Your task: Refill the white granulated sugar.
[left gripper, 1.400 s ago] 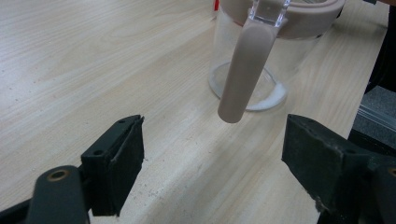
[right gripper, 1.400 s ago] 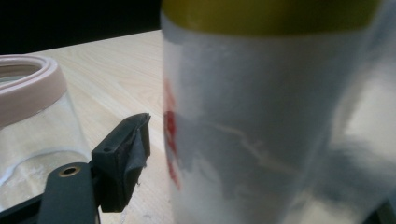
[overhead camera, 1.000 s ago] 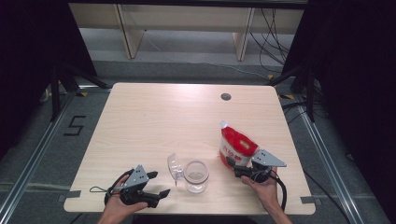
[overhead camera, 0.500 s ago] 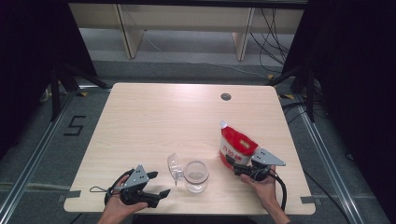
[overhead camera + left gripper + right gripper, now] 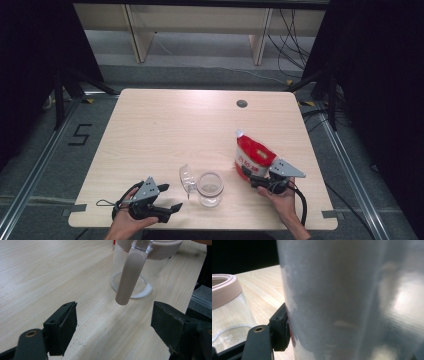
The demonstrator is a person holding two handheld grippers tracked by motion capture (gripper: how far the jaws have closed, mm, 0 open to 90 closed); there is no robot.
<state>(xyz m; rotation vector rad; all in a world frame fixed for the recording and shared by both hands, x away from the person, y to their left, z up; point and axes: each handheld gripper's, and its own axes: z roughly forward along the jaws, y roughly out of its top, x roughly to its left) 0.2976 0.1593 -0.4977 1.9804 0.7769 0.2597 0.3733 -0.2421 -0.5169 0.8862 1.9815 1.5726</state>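
Pale wooden table (image 5: pixel 165 125). Red refill pouch (image 5: pixel 254 156) upright near right edge, beside open glass jar (image 5: pixel 210 188); soft, slippery film, best gripped low across its base. Right tongs (image 5: pixel 252 179) just been closing, pouch between, one pad touching. Left tongs (image 5: pixel 170 210) spread, empty. Otherwise unchanged since earlier.

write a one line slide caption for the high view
Person at a wooden table: right gripper closing on a red refill pouch beside an open glass jar, left gripper open nearby.
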